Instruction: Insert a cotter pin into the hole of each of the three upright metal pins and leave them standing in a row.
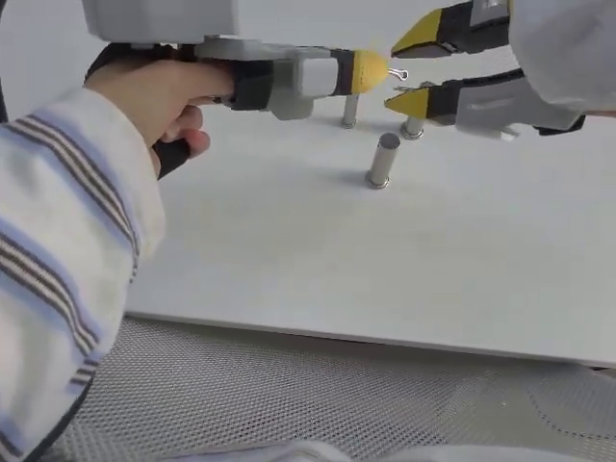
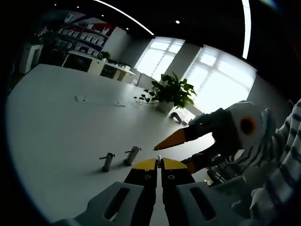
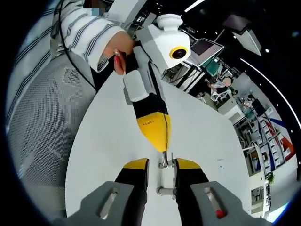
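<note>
The left tool [image 1: 380, 69], clenched on the cotter pin [image 1: 398, 74], points its long axis between the jaws of the released right tool [image 1: 393, 73], above the nearest upright pin [image 1: 383, 159] on the counter [image 1: 289, 260].

White sleeve [image 1: 58, 241] with blue and brown stripes, left of frame. Thin black cable [image 3: 70, 47] across striped sleeve, upper left of right gripper view. Grey body, black collar, yellow-tipped fingers [image 2: 146, 165] on left gripper [image 1: 380, 69]. Same colours on right gripper [image 1: 404, 70]; slotted grey shells, small red dot [image 3: 217, 214] lower right.
</note>
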Tool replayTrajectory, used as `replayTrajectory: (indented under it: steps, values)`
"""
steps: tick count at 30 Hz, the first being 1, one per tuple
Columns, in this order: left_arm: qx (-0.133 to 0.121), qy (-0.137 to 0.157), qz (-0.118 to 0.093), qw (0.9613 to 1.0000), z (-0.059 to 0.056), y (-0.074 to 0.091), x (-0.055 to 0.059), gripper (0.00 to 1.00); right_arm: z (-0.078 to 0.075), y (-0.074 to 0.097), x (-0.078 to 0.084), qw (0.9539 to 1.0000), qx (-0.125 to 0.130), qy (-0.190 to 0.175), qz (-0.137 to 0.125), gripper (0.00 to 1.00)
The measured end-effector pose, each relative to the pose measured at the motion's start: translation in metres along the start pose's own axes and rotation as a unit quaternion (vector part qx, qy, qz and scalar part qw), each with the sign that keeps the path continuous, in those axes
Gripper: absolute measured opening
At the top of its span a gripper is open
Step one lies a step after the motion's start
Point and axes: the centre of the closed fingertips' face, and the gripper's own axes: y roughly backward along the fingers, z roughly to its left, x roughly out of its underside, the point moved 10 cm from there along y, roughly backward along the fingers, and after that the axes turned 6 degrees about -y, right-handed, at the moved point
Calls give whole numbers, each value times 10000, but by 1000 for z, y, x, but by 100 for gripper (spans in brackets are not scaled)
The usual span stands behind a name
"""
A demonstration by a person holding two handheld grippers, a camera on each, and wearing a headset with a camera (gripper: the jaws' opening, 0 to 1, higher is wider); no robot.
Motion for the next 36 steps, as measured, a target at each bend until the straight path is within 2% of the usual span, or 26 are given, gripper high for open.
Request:
replayTrajectory:
  steps: [5,8,11,13,14,16,18,19,20,23,25,28,35,36]
  values:
    - [97,-538,146,9984,-4,6,1,0,-9,0,12,9966,-245,-769,-195,19]
    - [137,-862,154,9961,-5,8,0,0,-10,2,15,9918,-402,-1172,-320,19]
    - [229,-1228,144,9921,-7,10,-2,0,-10,1,20,9836,-685,-1602,-469,18]
    - [307,-1434,94,9891,-9,11,-3,0,-10,1,21,9815,-753,-1689,-504,16]
    - [330,-1550,70,9873,-9,11,-4,0,-10,1,22,9804,-788,-1730,-527,14]
    - [399,-1897,82,9810,-10,12,-4,0,-7,0,24,9755,-967,-1886,-597,14]
    - [515,-2199,241,9739,-12,12,-2,0,-4,0,25,9705,-1158,-1993,-705,14]
    - [597,-2402,255,9685,-13,12,-2,0,-3,0,26,9681,-1210,-2067,-742,13]
    - [650,-2485,245,9661,-15,13,-1,0,-2,0,26,9664,-1275,-2094,-769,13]
    - [804,-2644,210,9608,-17,13,1,0,1,0,26,9636,-1408,-2120,-818,10]
    - [919,-2832,201,9544,-19,13,2,0,3,-1,26,9617,-1471,-2148,-857,7]
    - [1002,-2875,252,9522,-19,13,4,0,5,-1,25,9588,-1587,-2179,-900,1]
    - [1224,-2902,338,9485,-19,12,5,0,10,1,24,9577,-1786,-2089,-854,0]
    - [1265,-2938,389,9467,-19,12,6,0,12,1,24,9573,-1827,-2078,-840,0]
